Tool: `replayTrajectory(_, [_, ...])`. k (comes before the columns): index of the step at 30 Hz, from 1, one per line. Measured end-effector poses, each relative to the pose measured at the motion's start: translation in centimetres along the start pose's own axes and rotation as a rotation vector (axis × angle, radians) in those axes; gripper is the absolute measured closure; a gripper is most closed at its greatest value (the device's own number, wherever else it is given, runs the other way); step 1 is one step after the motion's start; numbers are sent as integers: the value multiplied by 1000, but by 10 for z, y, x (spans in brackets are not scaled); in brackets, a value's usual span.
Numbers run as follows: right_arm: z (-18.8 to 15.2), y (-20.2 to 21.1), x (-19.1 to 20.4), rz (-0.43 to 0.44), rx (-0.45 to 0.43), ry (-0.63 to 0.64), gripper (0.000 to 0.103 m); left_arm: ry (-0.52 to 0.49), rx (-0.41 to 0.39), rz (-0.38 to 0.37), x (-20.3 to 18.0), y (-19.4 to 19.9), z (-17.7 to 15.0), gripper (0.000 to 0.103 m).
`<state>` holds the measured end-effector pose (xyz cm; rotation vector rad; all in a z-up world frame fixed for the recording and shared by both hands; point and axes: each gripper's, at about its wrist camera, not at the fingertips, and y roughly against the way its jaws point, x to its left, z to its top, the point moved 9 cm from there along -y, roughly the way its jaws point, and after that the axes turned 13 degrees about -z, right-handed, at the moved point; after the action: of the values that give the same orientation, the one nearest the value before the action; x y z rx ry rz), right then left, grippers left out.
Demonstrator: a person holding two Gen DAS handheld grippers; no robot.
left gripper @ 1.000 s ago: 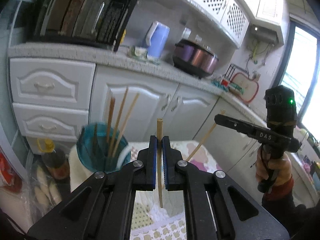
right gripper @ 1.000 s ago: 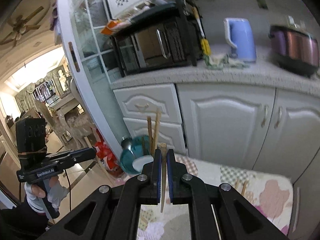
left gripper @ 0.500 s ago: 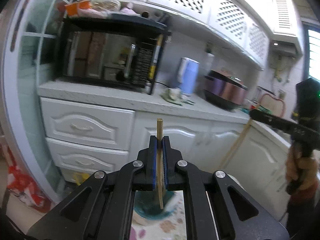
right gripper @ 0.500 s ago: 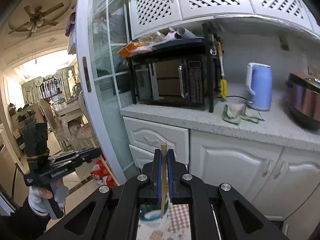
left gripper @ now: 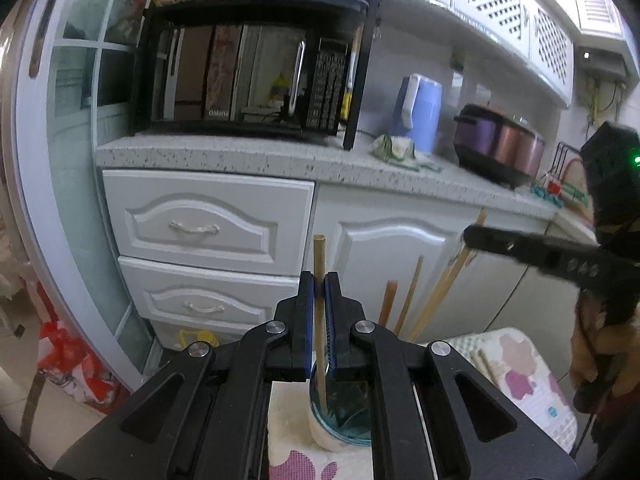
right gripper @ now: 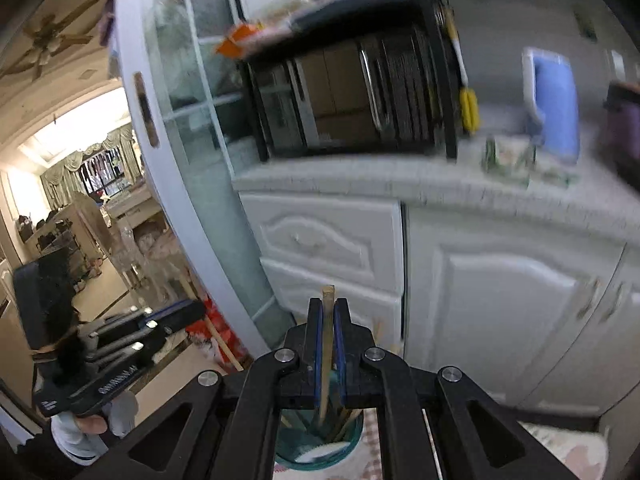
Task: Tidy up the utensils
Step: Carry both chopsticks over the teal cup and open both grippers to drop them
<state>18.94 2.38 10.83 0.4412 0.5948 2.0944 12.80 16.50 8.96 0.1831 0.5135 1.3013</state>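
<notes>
My left gripper (left gripper: pixel 319 280) is shut on a wooden chopstick (left gripper: pixel 319 256) held upright, its lower end over the blue utensil cup (left gripper: pixel 340 420). Several chopsticks (left gripper: pixel 412 300) stand in that cup. My right gripper (right gripper: pixel 328 306) is shut on another chopstick (right gripper: pixel 328 296), its lower end dipping into the same blue cup (right gripper: pixel 316 444). The right gripper also shows at the right of the left wrist view (left gripper: pixel 472 236); the left gripper shows at the left of the right wrist view (right gripper: pixel 196 308).
The cup stands on a patterned cloth (left gripper: pixel 520 376). Behind are white cabinets and drawers (left gripper: pixel 200 224), a stone counter (left gripper: pixel 240 156) with a microwave (left gripper: pixel 248 72), blue kettle (left gripper: pixel 418 108) and purple cooker (left gripper: pixel 500 144). A glass door frame (right gripper: pixel 176 200) is left.
Both grippers have tilted and come over the blue cup, each still holding its chopstick; the cup sits right below the jaws in both views.
</notes>
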Motion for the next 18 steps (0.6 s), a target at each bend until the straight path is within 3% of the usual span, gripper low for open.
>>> replayTrajectory(6, [-42, -42, -18, -17, 120, -41, 98, 33, 63, -10, 3, -23, -28, 99])
replayTrajectory(11, [-54, -42, -31, -4, 153, -83, 98, 44, 69, -6, 0, -26, -35, 99])
replayTrajectory(13, [-56, -41, -35, -12, 169, -88, 88, 63, 74, -16, -1, -26, -35, 99])
replayTrajectory(15, [-59, -38, -37, -15, 165, -89, 71, 64, 77, -12, -2, -26, -37, 97])
replayTrajectory(18, [-66, -35, -36, -14, 170, -85, 71, 66, 85, -5, -3, -26, -40, 92])
